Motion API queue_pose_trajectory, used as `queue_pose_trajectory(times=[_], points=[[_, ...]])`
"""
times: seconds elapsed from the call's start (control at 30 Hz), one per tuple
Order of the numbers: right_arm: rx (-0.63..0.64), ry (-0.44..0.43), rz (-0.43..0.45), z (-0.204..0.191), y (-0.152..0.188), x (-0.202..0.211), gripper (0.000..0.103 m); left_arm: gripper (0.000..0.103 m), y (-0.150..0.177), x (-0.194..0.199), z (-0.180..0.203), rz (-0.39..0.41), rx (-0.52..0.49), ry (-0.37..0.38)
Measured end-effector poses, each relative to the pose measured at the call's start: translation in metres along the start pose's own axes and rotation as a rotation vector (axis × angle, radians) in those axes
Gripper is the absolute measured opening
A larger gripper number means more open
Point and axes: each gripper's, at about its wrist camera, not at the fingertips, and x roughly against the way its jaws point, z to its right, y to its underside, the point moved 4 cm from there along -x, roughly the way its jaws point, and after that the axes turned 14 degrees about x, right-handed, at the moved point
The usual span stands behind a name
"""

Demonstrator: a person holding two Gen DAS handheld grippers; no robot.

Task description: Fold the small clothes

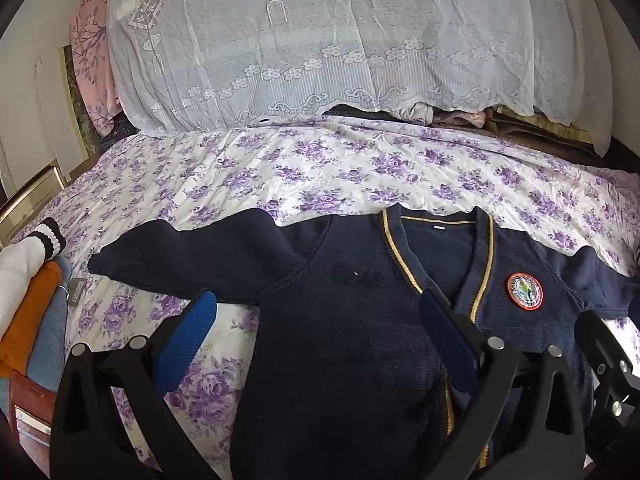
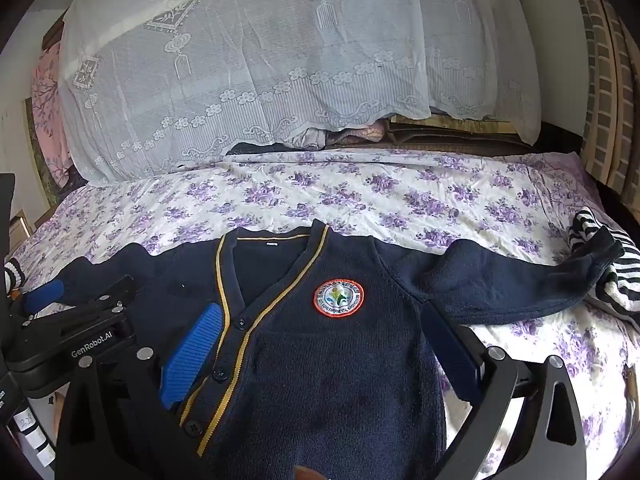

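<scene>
A navy blue cardigan (image 1: 348,320) with gold trim and a round red-rimmed badge (image 1: 525,291) lies face up, spread flat on the floral bedsheet (image 1: 320,168), both sleeves stretched out sideways. My left gripper (image 1: 316,304) is open, its blue fingers (image 1: 188,340) hovering over the cardigan's left half near the armpit. My right gripper (image 2: 320,316) is open above the cardigan (image 2: 332,380) near the badge (image 2: 339,297), its fingers (image 2: 192,356) straddling the right chest. The right sleeve (image 2: 520,276) reaches toward a striped garment.
A pile of folded clothes, white, orange and blue (image 1: 36,292), sits at the left bed edge. A black-and-white striped garment (image 2: 604,264) lies at the right. A lace-covered pile of bedding (image 1: 320,40) stands at the back. The left gripper's body (image 2: 72,340) shows in the right wrist view.
</scene>
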Motion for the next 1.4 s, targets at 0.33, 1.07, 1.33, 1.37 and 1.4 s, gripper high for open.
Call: queue_pose_trajectory(times=[0.33, 1.07, 1.33, 1.37, 1.4], points=[[-0.004, -0.002, -0.002, 0.0006, 0.0016, -0.0011, 0.100, 0.099, -0.0013, -0.0007, -0.0035, 0.000, 0.001, -0.007], [-0.009, -0.006, -0.006, 0.0017, 0.0015, -0.0024, 0.100, 0.099, -0.0018, -0.0011, -0.0068, 0.002, 0.003, -0.013], [-0.011, -0.007, -0.007, 0.0022, 0.0038, -0.0046, 0.100, 0.099, -0.0012, -0.0012, -0.0077, 0.002, 0.004, -0.014], [-0.011, -0.007, -0.007, 0.0023, 0.0035, -0.0045, 0.100, 0.099, -0.0012, -0.0012, -0.0075, 0.002, 0.004, -0.015], [-0.012, -0.008, -0.007, 0.0024, 0.0035, -0.0045, 0.100, 0.099, -0.0013, -0.0012, -0.0077, 0.002, 0.004, -0.015]])
